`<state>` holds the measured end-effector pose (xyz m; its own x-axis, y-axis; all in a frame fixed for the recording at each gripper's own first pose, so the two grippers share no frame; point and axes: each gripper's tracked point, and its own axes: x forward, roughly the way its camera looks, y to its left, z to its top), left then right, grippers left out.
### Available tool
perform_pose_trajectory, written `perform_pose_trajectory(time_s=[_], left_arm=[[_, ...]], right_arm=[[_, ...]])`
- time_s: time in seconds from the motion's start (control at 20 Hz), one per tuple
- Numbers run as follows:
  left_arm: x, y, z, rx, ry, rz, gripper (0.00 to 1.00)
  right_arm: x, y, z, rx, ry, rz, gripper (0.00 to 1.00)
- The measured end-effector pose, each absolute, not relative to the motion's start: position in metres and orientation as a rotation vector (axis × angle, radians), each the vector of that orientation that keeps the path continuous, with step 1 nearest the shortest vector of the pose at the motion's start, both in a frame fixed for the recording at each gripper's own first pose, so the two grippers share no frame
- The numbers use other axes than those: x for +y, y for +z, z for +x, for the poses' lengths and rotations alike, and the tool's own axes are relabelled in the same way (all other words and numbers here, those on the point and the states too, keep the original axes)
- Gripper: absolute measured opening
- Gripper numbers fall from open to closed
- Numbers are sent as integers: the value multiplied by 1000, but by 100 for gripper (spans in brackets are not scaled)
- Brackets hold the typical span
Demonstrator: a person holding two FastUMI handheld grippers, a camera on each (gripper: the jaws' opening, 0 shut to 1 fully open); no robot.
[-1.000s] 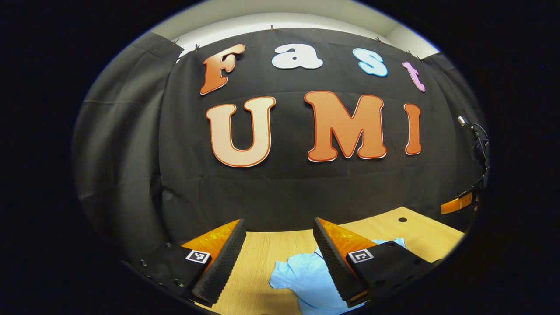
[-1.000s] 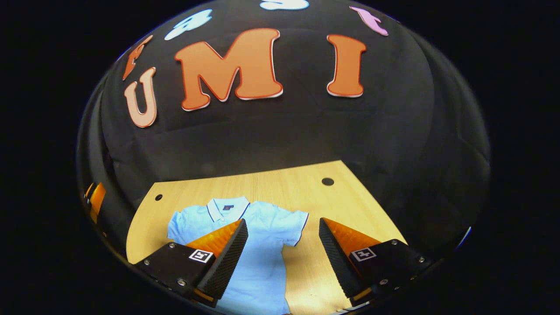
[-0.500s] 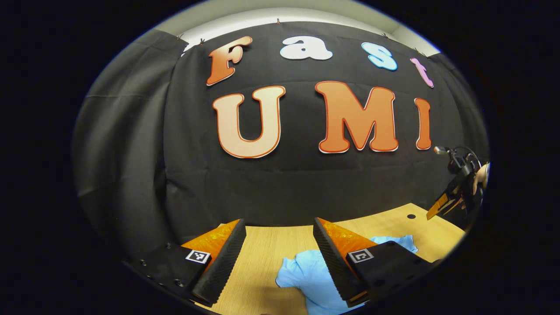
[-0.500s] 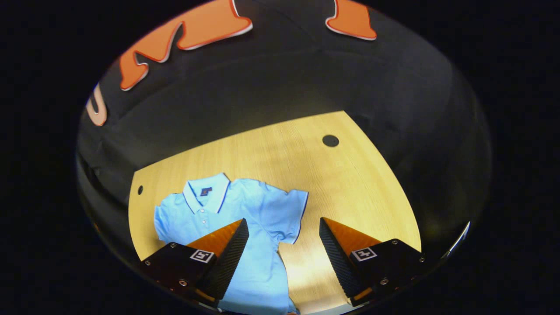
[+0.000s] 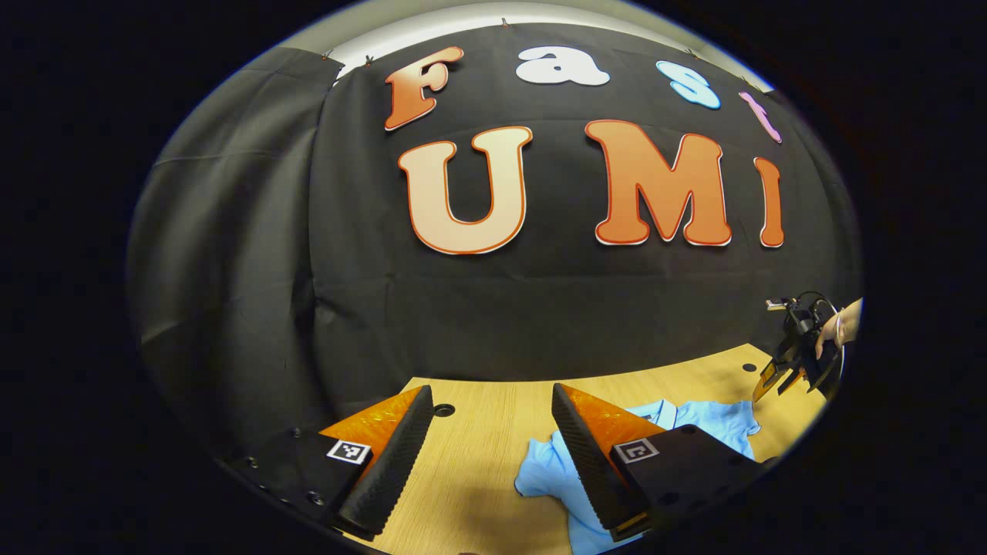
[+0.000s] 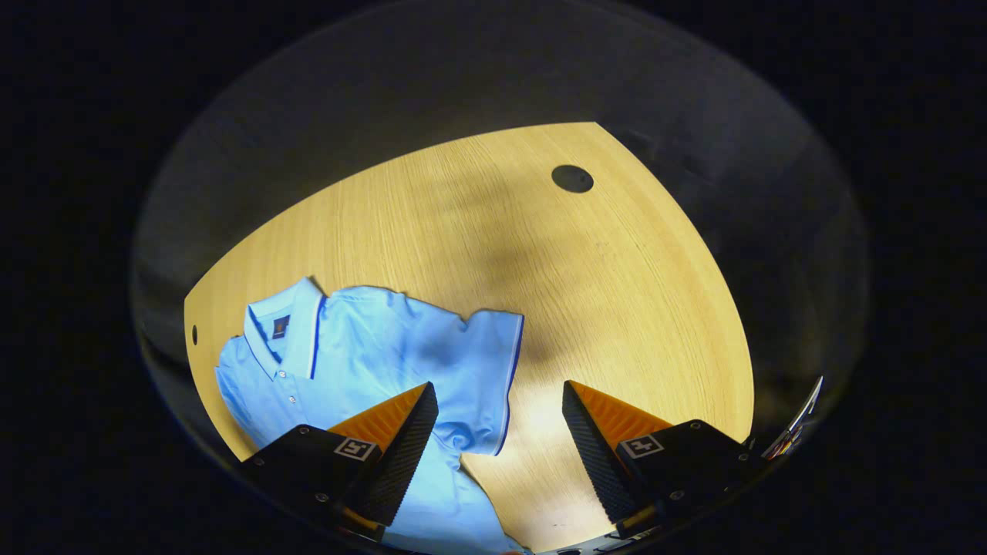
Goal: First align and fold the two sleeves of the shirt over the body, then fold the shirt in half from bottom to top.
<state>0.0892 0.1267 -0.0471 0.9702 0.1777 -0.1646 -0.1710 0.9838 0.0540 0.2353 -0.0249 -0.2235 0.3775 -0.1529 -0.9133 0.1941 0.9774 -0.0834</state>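
Closest in the right gripper view, the right gripper [image 6: 497,432] hangs over the desk [image 6: 617,293] with its fingers wide open and nothing between them. Just under it lies the light blue polo shirt [image 6: 370,354], flat on the wood with its collar [image 6: 287,331] pointing away. One short sleeve [image 6: 493,370] sticks out to the side, right below the gap between the fingers. The other sleeve is at the far side of the shirt and is hard to make out.

In the left gripper view, the left gripper [image 5: 492,439] is also wide open and holds nothing. It sits low by the desk's edge, with the shirt [image 5: 551,478] beside and partly behind one finger. Farther off, across the shirt, a hand [image 5: 837,327] holds the other gripper above the desk.

Past the shirt the wood has small round holes [image 6: 572,178], and then comes the black cloth wall [image 5: 540,308].

I think the job has barely started. No sleeve is folded over the body, and the bottom is not folded up. Both sleeve folds and the big fold are left to do.
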Motion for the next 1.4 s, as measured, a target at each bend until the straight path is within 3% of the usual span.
perform_pose_trajectory(time_s=[0.65,1.05,1.1,1.15,1.2,1.3,1.4], left_arm=[[132,-76,99,233,185,54,99],[136,-81,103,243,190,71,100],[136,-82,103,247,188,65,100],[135,-85,103,251,187,61,100],[135,-86,103,254,187,57,100],[135,-87,104,257,189,53,100],[139,-87,102,260,189,54,100]], right_arm=[[-21,-276,236,1275,-235,61,97],[-14,-285,233,1292,-239,90,54],[-15,-285,233,1295,-244,95,41],[-15,-284,234,1296,-243,101,41],[-14,-283,234,1294,-238,101,20],[-12,-284,237,1281,-215,95,7],[-11,-279,237,1269,-199,73,3]])
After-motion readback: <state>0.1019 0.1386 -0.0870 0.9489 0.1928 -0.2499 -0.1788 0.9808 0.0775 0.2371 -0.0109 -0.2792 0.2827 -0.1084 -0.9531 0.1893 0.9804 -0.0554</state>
